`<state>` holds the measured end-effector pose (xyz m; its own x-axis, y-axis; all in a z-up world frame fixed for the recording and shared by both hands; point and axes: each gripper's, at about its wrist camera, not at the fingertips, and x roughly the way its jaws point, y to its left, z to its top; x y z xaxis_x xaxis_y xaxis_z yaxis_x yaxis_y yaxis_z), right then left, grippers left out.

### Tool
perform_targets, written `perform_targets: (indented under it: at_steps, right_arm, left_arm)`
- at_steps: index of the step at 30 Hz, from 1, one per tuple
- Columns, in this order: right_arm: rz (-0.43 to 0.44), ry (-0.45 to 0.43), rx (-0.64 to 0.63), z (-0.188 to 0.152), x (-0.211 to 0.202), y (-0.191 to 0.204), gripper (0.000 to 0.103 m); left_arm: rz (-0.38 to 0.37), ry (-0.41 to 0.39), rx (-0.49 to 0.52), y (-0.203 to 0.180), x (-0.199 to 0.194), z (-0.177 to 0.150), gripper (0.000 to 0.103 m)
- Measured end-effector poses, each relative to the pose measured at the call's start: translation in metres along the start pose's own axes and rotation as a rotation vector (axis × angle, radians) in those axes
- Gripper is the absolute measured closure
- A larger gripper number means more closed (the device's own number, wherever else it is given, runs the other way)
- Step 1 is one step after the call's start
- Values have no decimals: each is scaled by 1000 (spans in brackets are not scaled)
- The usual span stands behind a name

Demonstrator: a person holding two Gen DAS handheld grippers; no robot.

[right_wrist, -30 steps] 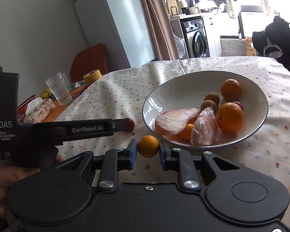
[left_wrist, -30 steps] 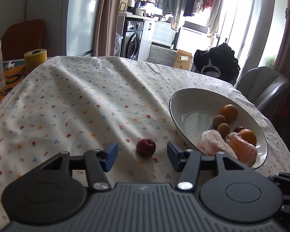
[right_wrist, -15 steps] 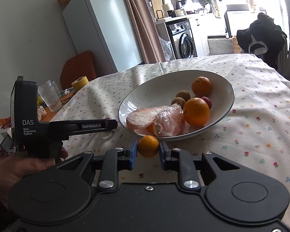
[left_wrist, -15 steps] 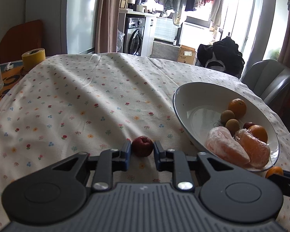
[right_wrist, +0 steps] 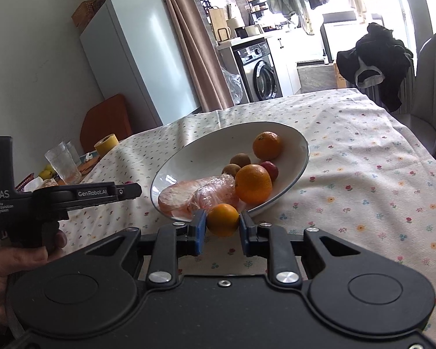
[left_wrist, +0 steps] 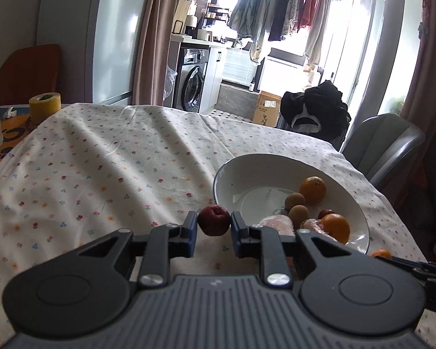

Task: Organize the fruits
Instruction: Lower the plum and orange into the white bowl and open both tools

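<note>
The left gripper (left_wrist: 213,225), open around the small red fruit (left_wrist: 214,220) a second ago, has clamped on it and lifted it off the flowered tablecloth (left_wrist: 101,168), so it can go into the white bowl (left_wrist: 226,174) at about two o'clock. The right gripper (right_wrist: 222,223) stays pinched on a small orange (right_wrist: 223,220) at the bowl's near rim. What the plastic-wrapped pink pieces (right_wrist: 200,195) are I can't make out.
</note>
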<state>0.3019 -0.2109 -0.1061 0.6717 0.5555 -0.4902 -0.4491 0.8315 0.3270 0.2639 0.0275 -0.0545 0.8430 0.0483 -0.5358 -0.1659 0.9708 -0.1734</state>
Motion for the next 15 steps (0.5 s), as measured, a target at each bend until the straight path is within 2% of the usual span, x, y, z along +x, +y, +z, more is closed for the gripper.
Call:
perform_targets:
  at_steps: [7,15]
  right_arm:
    - [-29,-37,15,9,-11,-13,80]
    - [-53,-73,26,19,-18,-26,80]
  left_arm:
    - [-45,-27,34,-21,-6,12,80]
    - [-82,-22,54,-41,8,18,80]
